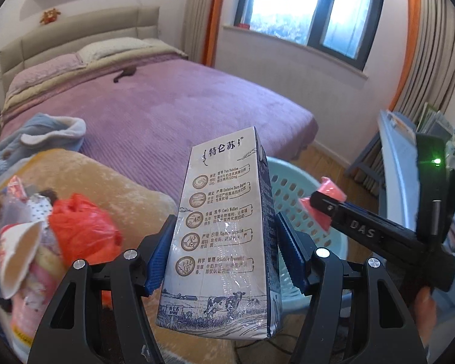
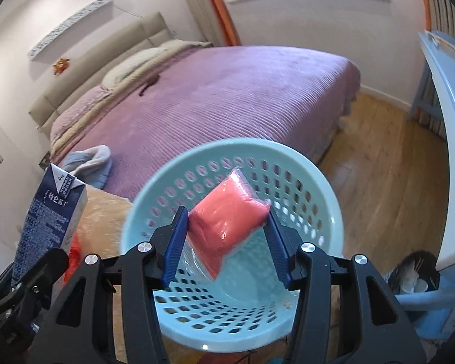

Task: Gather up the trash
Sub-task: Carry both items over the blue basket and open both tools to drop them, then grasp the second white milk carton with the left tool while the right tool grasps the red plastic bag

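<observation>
The heap of wrappers (image 1: pixel 24 242) at the left of the left wrist view was blurred and cut by the frame edge, so its single pieces could not be told apart. The basket (image 1: pixel 300 200) was largely hidden there behind the milk carton (image 1: pixel 224 227), and its floor was partly masked in the right wrist view by the pink packet (image 2: pixel 230 215). The small dark object (image 1: pixel 125 73) lying on the bed (image 1: pixel 182 106) was too small to be identified.

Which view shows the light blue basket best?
The right wrist view: the light blue basket fills the middle, its round rim and perforated wall clear behind the pink packet in the right gripper. The left wrist view shows only part of the basket's rim and wall, beyond the milk carton.
</observation>
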Demonstrator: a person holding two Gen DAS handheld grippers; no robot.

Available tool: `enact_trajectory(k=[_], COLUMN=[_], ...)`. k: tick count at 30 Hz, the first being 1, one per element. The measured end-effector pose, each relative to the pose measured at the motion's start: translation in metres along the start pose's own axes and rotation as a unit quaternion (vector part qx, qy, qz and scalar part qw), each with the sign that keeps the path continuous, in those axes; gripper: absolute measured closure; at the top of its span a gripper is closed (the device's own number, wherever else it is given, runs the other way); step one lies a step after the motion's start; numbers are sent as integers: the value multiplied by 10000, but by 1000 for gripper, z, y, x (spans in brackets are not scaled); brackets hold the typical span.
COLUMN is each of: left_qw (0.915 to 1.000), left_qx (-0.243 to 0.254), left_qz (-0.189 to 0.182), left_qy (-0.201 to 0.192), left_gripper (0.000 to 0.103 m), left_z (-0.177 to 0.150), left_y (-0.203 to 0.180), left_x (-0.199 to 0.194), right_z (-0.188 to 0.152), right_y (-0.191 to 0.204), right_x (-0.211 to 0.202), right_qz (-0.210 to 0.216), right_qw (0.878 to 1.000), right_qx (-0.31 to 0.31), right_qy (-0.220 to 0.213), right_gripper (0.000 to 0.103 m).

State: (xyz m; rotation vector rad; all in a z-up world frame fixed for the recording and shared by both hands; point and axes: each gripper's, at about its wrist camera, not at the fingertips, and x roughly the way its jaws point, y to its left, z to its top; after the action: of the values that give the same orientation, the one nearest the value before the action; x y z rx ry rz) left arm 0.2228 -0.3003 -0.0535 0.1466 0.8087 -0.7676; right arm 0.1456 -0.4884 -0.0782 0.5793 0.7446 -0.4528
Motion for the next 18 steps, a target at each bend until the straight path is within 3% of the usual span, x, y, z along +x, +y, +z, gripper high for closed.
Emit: enact_trajectory(k=[3,6,13,18], left_qw=[9999,9998,9996,9986], left_qx=[12,22,-57,-160], left_qz=[79,207,202,207], left_qy=[97,68,-165,-461], left_gripper=[39,25,19,16], left_z=[-1,-5,-10,-16], left_y=[-4,-6,2,10], left_x=[14,13,-12,-45], right_z=[-2,-2,-1,-4], right_y=[-8,-12,-11,-1], right_x=[7,11,5,-16], right_qz=[-43,-43,23,171], right_qw=[9999,9997,9998,9999], right_qx=[44,83,89,-4], right_qy=[131,204,150,-25], right_gripper=[54,53,43,42])
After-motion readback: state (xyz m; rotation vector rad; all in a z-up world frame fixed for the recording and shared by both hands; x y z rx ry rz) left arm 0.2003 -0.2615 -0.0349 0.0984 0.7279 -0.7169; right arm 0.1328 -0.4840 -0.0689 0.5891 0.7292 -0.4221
